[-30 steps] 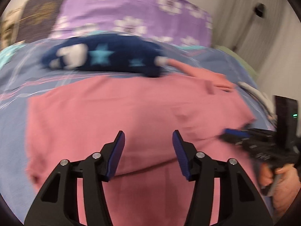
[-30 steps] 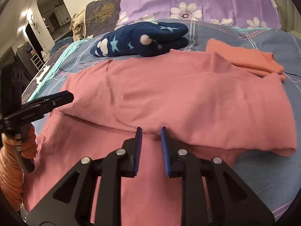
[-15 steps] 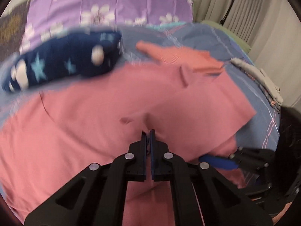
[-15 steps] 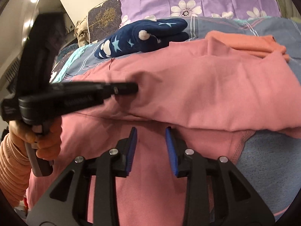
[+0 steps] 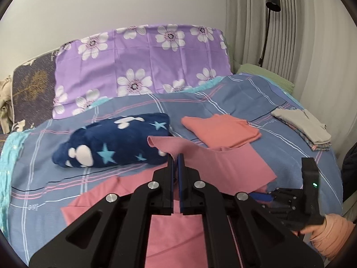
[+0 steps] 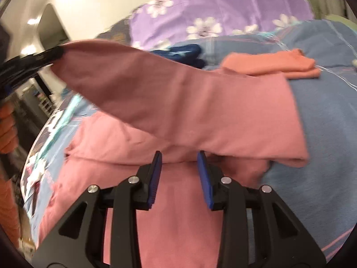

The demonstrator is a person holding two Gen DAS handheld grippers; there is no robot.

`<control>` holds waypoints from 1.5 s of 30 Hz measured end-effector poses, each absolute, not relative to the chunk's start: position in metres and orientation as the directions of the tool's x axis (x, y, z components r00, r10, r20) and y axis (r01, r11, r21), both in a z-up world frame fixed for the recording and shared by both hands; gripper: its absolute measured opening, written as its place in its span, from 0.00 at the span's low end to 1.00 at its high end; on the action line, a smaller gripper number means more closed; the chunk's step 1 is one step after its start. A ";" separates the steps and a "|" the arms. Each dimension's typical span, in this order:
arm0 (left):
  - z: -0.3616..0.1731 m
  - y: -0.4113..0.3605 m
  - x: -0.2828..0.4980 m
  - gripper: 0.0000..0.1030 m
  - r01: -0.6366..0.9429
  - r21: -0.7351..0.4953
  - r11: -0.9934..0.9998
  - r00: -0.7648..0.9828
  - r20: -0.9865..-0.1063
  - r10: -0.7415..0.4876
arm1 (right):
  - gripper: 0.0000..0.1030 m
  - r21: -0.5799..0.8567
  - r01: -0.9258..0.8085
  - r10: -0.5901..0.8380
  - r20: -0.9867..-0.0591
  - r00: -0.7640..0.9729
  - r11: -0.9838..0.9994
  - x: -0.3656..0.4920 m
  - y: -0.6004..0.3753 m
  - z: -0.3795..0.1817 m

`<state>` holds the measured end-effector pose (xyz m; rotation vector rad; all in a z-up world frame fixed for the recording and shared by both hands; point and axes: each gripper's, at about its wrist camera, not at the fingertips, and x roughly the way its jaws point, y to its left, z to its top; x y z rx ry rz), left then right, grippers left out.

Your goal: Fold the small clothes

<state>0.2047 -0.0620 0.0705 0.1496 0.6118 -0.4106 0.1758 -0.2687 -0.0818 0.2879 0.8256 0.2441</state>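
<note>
A pink garment (image 5: 214, 167) lies on the blue striped bed. My left gripper (image 5: 177, 156) is shut on a fold of it and holds that part up in the air, so the cloth hangs in a sloping sheet (image 6: 178, 102). In the right wrist view the left gripper (image 6: 53, 54) shows at the upper left, pinching the raised end. My right gripper (image 6: 179, 156) hovers low over the flat part of the garment, its jaws opening, with no cloth pressed between the blue pads. In the left wrist view the right gripper (image 5: 261, 195) sits at the lower right.
A navy star-patterned blanket roll (image 5: 113, 140) lies behind the garment. A folded orange garment (image 5: 221, 129) sits to its right, and a grey folded pile (image 5: 308, 127) near the bed's right edge. Purple flowered pillows (image 5: 142, 64) line the headboard. A hand in an orange sleeve (image 5: 330, 236) holds the right gripper.
My left gripper went from open to shut on the pink cloth and rose, lifting a fold. The right gripper's jaws widened a little and it shifted slightly over the garment.
</note>
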 end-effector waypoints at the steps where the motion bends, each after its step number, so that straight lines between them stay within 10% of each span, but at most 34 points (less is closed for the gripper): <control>1: 0.073 -0.058 0.202 0.03 0.406 0.023 0.913 0.752 -0.577 -0.320 | 0.26 0.353 -0.069 0.314 -0.703 0.639 0.933 0.179 -0.273 -0.089; 15: 0.056 0.045 0.202 0.03 0.203 0.022 0.979 0.796 -0.587 -0.152 | 0.24 0.334 -0.063 0.295 -0.710 0.639 0.940 0.182 -0.275 -0.090; 26: -0.068 0.123 0.218 0.03 0.007 0.090 0.996 0.627 -0.776 0.066 | 0.35 0.256 -0.090 0.253 -0.726 0.640 0.962 0.178 -0.262 -0.089; 31: -0.057 0.124 0.202 0.05 0.011 0.034 0.999 0.662 -0.749 0.018 | 0.47 0.071 -0.150 0.152 -0.755 0.638 0.986 0.165 -0.237 -0.079; 37: -0.046 0.078 0.198 0.33 0.140 0.044 0.989 0.715 -0.695 -0.071 | 0.47 -0.099 -0.175 0.057 -0.697 0.715 0.980 0.140 -0.212 -0.052; 45: -0.092 0.049 0.219 0.34 0.168 0.059 0.984 0.644 -0.763 -0.065 | 0.45 -0.176 -0.192 0.040 -0.630 0.776 0.966 0.138 -0.189 -0.026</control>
